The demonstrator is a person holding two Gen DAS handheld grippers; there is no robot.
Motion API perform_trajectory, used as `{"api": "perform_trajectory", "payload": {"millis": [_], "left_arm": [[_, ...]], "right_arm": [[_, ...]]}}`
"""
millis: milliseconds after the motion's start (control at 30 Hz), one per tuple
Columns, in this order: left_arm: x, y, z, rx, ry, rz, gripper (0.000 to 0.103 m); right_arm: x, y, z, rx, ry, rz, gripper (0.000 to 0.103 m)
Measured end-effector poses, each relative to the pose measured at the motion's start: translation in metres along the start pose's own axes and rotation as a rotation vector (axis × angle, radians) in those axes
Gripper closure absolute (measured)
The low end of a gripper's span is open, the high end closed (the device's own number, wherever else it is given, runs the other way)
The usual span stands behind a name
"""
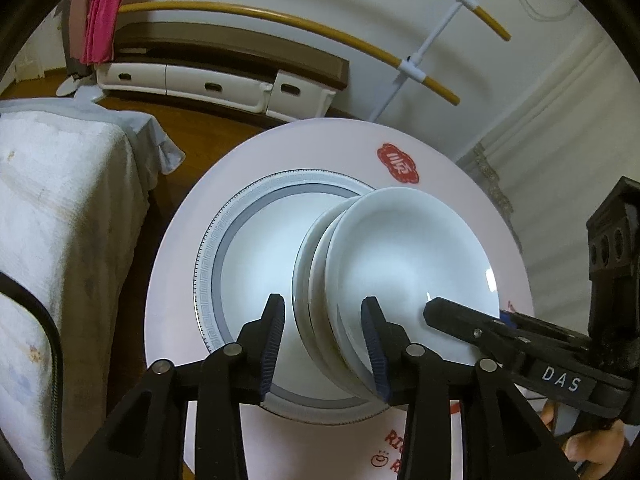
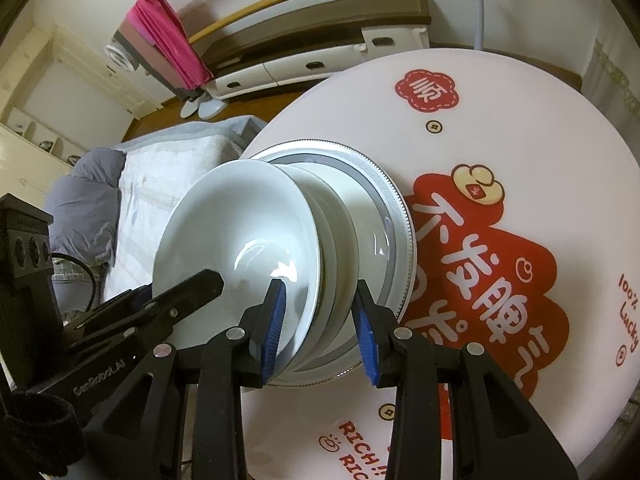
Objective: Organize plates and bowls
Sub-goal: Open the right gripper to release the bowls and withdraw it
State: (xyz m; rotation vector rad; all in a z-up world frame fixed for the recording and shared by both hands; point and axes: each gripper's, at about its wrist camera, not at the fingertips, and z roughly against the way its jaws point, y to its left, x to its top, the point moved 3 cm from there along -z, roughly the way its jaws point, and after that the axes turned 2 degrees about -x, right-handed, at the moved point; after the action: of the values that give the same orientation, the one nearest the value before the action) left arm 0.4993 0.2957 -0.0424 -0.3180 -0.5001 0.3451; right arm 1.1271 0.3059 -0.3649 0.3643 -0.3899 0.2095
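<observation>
Left wrist view: the left hand-held gripper (image 1: 324, 344) straddles the stack of small white dishes (image 1: 384, 280) on the patterned plate (image 1: 208, 264), jaws slack, no squeeze visible. Right wrist view: the right hand-held gripper (image 2: 320, 328) likewise brackets the stack, released. The stack should be centred before retreat from the worktop (image 2: 520, 120).
</observation>
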Motion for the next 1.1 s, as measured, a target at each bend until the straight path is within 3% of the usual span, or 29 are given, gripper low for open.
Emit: {"api": "perform_trajectory", "payload": {"millis": [100, 267, 433, 767, 933, 1100], "left_arm": [[-0.003, 0.002, 0.003, 0.030, -0.025, 0.003, 0.051], [-0.011, 0.010, 0.019, 0.078, -0.109, 0.029, 0.043], [-0.033, -0.005, 0.049, 0.176, -0.250, -0.046, 0.035], [-0.100, -0.069, 0.079, 0.118, -0.410, -0.237, 0.014], [-0.143, -0.092, 0.072, 0.114, -0.428, -0.338, 0.013], [-0.180, -0.105, 0.065, 0.041, -0.406, -0.363, 0.011]], "right_arm": [[0.000, -0.004, 0.002, 0.012, -0.005, -0.011, 0.063], [-0.004, -0.011, 0.015, 0.037, -0.042, -0.036, 0.052], [-0.018, -0.015, 0.045, 0.024, -0.132, -0.013, 0.039], [-0.090, -0.049, 0.111, -0.071, -0.333, -0.022, 0.001], [-0.126, -0.067, 0.133, -0.152, -0.435, -0.043, 0.000], [-0.160, -0.076, 0.146, -0.236, -0.495, -0.068, 0.000]]}}
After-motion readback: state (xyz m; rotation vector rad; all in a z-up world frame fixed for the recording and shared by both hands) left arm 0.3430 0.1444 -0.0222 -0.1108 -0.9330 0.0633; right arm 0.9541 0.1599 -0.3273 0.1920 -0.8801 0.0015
